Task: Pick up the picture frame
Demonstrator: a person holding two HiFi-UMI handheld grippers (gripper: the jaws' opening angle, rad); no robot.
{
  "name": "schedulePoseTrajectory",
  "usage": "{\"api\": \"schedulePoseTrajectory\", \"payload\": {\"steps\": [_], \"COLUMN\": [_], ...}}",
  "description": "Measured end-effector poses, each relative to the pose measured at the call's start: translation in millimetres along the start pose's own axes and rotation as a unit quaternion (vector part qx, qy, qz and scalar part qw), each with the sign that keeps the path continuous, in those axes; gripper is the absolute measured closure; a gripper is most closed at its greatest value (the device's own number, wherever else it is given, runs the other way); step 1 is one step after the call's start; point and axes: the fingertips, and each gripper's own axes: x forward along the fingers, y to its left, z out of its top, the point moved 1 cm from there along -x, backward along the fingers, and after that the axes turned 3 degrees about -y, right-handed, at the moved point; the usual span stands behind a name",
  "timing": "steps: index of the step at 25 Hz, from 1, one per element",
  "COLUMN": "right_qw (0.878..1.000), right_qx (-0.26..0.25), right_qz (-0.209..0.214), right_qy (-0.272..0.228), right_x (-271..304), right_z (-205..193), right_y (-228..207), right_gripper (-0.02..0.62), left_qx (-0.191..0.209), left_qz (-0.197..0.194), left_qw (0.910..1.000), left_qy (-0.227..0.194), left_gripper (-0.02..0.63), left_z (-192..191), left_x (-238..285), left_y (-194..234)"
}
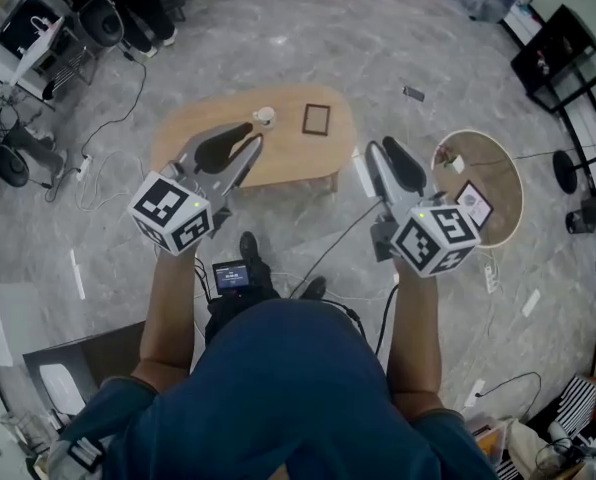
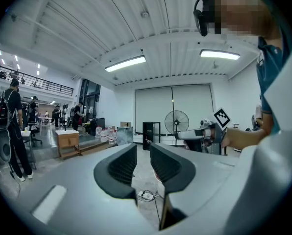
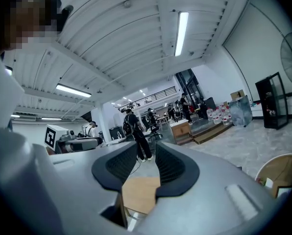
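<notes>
Picture frame: lies flat on the right half of the oval wooden table, with a cup just to its left.
Direction: ahead of and below both tools, roughly between them. Its slightly longer side runs away from the person, and neither hand looks clearly nearer.
Left tool: jaws a narrow gap apart, nothing between them.
Right tool: the same, slightly parted and empty.
Room: grey stone floor strewn with cables, and a round table off to the right.
</notes>
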Motion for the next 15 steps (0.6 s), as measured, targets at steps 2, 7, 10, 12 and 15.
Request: {"api": "schedulePoseTrajectory", "payload": {"steps": [2,7,10,12,15], "right_qw": [1.000,1.000,0.999,0.998,0.997], "right_qx": [0.004,0.007,0.006,0.008,0.009], "right_qz": [-0.007,-0.029,-0.050,-0.063,-0.079], "right_qy": [0.000,0.001,0.000,0.000,-0.003], "right_x": [-2,-4,-6,-6,6], "right_z": [-1,-3,0,2,7], "right_y": [-4,-14,-30,-40,-53], "right_gripper": [0.492,0.493,0.492,0.492,0.493], "left_qx": [0.000,-0.007,-0.012,-0.015,-0.017], "left_qz": [-0.009,-0.033,-0.053,-0.066,-0.080], "left_qw": [1.0000,0.9994,0.9985,0.9977,0.9966], "left_qy": [0.003,0.002,0.000,-0.001,-0.006], "left_gripper": [0.522,0.522,0.522,0.522,0.522], "left_z": [0,-4,-7,-7,-4], "left_x": [6,29,52,67,87], "left_y": [-1,3,5,8,21]}}
